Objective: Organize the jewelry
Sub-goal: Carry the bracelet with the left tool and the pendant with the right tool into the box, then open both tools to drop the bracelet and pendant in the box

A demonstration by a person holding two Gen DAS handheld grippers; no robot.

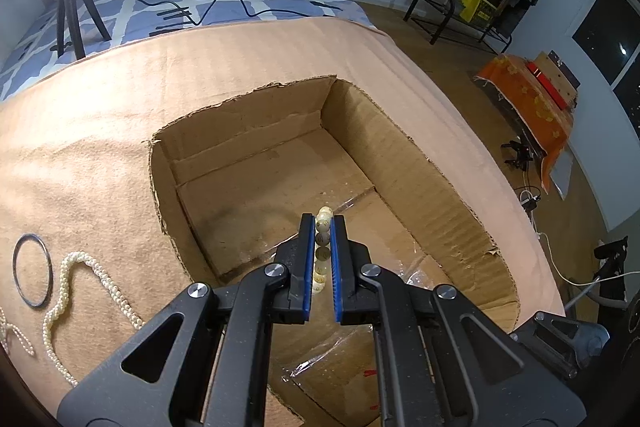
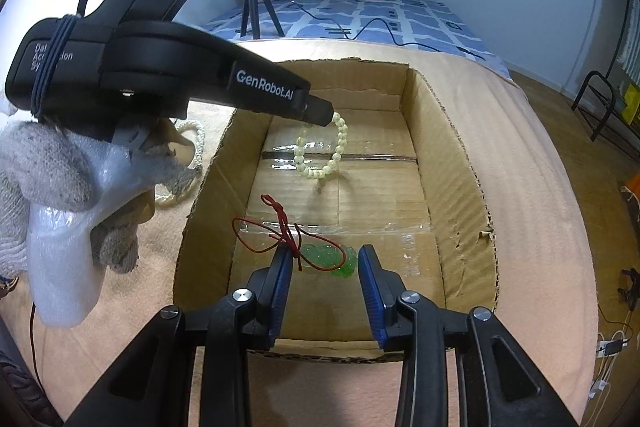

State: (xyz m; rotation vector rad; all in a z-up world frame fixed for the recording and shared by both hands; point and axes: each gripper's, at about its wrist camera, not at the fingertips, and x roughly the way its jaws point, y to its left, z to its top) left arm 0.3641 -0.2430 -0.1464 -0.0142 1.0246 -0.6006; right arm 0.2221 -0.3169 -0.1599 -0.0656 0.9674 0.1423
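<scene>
the left tongs (image 1: 323,223) are pinched narrow on a pale bead bracelet (image 2: 322,151), which hangs from their tips above the open cardboard box (image 2: 452,163). in the left wrist view only a short column of beads (image 1: 323,227) shows between the blue pads; the rest of the loop is hidden behind the tongs. in the right wrist view the loop dangles free over the far half of the box floor, not touching it as far as can be told, with its shadow on the cardboard below.

the right tongs (image 2: 325,267) stand wide apart over the near end of the box, holding nothing. between and just beyond their tips lies a green pendant (image 2: 328,257) on a red cord (image 2: 280,223), resting on the box floor; the cord crosses in front of the left pad, and whether it touches the pad cannot be told. the pendant's carving is too blurred to make out.

the box sits on a tan cloth (image 1: 100,131). its floor shows tape seams and a glare that hides detail.

outside the box, on the cloth, lie a dark thin ring (image 1: 32,270) and a pearl strand (image 1: 80,291), the strand cut off by the frame edge. a gloved hand (image 2: 52,163) grips the left handle, partly covering more pearls. behind, a bright lamp washes out the top of both views.
</scene>
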